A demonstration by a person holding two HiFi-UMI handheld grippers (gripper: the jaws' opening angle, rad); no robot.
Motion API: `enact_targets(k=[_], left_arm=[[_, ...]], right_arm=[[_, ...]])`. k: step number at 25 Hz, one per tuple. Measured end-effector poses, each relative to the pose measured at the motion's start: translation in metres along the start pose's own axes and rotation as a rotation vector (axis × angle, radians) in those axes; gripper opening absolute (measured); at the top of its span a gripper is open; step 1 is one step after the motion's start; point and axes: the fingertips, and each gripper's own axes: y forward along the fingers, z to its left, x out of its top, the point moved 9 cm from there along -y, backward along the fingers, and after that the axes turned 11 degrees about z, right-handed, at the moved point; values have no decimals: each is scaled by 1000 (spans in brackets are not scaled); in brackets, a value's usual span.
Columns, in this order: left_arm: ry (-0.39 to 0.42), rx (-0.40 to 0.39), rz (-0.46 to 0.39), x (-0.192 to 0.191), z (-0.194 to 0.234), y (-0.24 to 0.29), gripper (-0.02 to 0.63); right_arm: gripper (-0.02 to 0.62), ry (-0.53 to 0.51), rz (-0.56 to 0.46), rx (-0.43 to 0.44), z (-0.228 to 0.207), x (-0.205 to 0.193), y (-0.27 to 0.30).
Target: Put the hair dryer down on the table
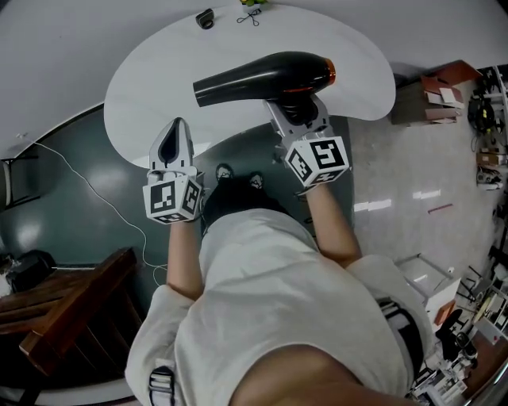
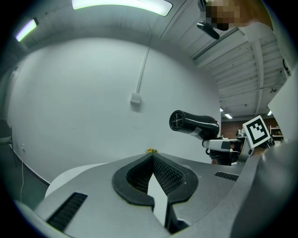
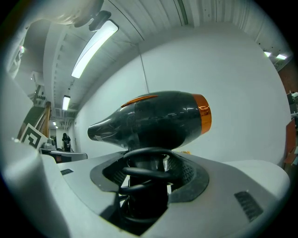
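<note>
A black hair dryer (image 1: 262, 77) with an orange rear ring hangs level above the white table (image 1: 151, 79), nozzle pointing left. My right gripper (image 1: 298, 107) is shut on its handle from below, at the table's near edge. In the right gripper view the hair dryer (image 3: 153, 118) fills the middle and its black cord is coiled round the handle between the jaws of my right gripper (image 3: 146, 162). My left gripper (image 1: 176, 127) is shut and holds nothing, at the table's front left edge. The left gripper view shows the left gripper (image 2: 152, 158) and the hair dryer (image 2: 195, 125) to its right.
At the table's far edge lie a small black object (image 1: 205, 17), a thin wiry item (image 1: 248, 16) and something yellow-green (image 1: 252, 2). A dark wooden bench (image 1: 55, 317) stands low left, cardboard boxes (image 1: 444, 87) at right. A white cable (image 1: 79, 182) runs over the floor.
</note>
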Motion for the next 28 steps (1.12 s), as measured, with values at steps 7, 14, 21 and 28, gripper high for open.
enact_targets(k=[7,14,21,28], left_arm=[[-2,22,35,-17,19,29,17],[-43,9,77,-29,45,61,17],[-73,-4,109,-29,71,94,17],[-84,3,142,-32,93,122,17]], right_arm=[[242,43,72,-7,-12,-13,38],[242,42,128,-40,-20,-20,78],[242,51,200,-86,-33,-22,116],[242,49,255,-94,-42,-25,150]])
